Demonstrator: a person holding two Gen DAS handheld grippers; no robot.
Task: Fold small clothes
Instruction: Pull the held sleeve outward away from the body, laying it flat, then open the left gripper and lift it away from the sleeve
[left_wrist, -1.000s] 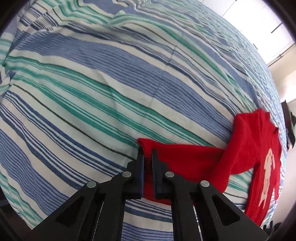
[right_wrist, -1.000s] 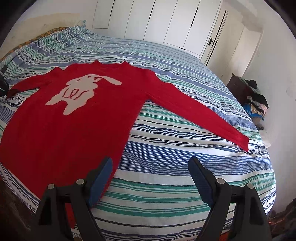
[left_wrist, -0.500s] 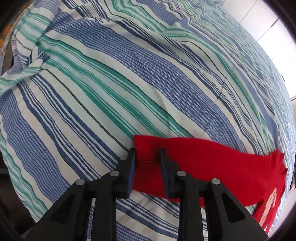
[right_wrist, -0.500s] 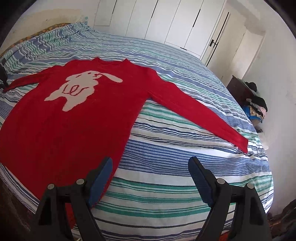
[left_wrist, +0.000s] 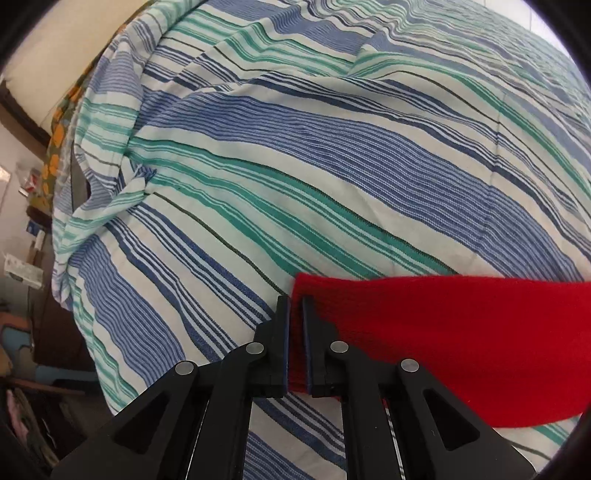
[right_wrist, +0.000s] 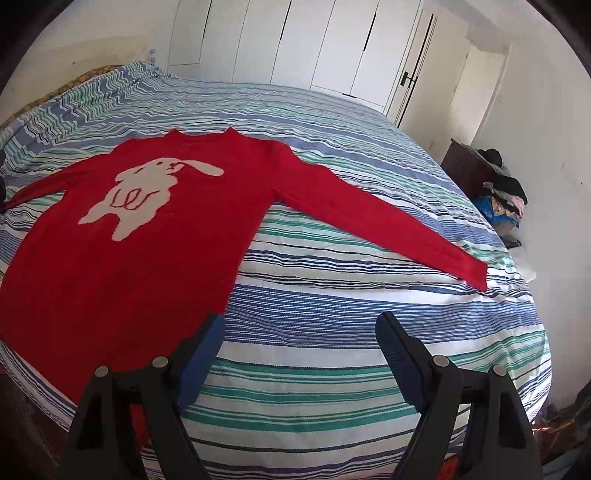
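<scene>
A red sweater (right_wrist: 147, 240) with a cream rabbit on its front lies flat on the striped bed cover (right_wrist: 332, 369), both sleeves spread out. In the left wrist view, my left gripper (left_wrist: 295, 301) has its jaws closing on the cuff of one red sleeve (left_wrist: 443, 343); the cuff fabric fills the narrow gap between the pads. My right gripper (right_wrist: 301, 321) hangs open above the bed near the sweater's lower hem, with nothing between its fingers. The other sleeve's cuff (right_wrist: 469, 269) lies far to the right.
White wardrobe doors (right_wrist: 314, 44) line the back wall. A dark cabinet with a heap of clothes (right_wrist: 495, 184) stands beside the bed at the right. In the left wrist view the bed's edge drops off at the left, with clutter on the floor (left_wrist: 22, 273).
The left jaws parted around the sleeve cuff and have come together on it again. The left gripper tipped further down. The right gripper has stayed put.
</scene>
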